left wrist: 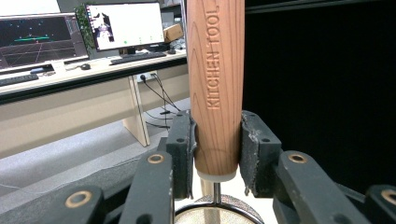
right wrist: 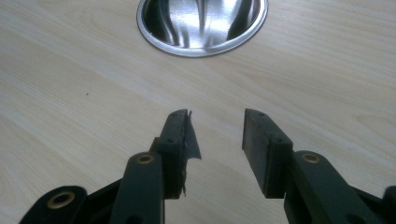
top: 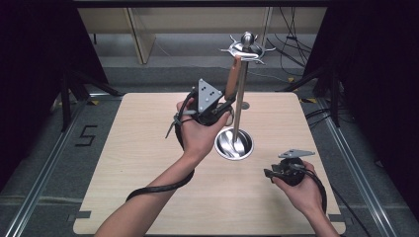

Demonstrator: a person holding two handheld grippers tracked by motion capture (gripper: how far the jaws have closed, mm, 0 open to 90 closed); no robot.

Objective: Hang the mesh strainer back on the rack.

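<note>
The wooden handle [left wrist: 215,88], stamped "KITCHEN TOOL", is standing upright at the centre of the left gripper view, running off the top edge. The left gripper [left wrist: 215,149] is clamping its lower end between both pads; the utensil's head below is cut off and hard to make out. In the high view, the handle is sitting beside the steel stand [top: 240,94] near the frame's middle. The right gripper [right wrist: 217,140] is hovering over the table [right wrist: 70,93], jaws apart and empty, below the stand's round base.

"kitchen tool" on wooden handle [left wrist: 215,84]
</note>
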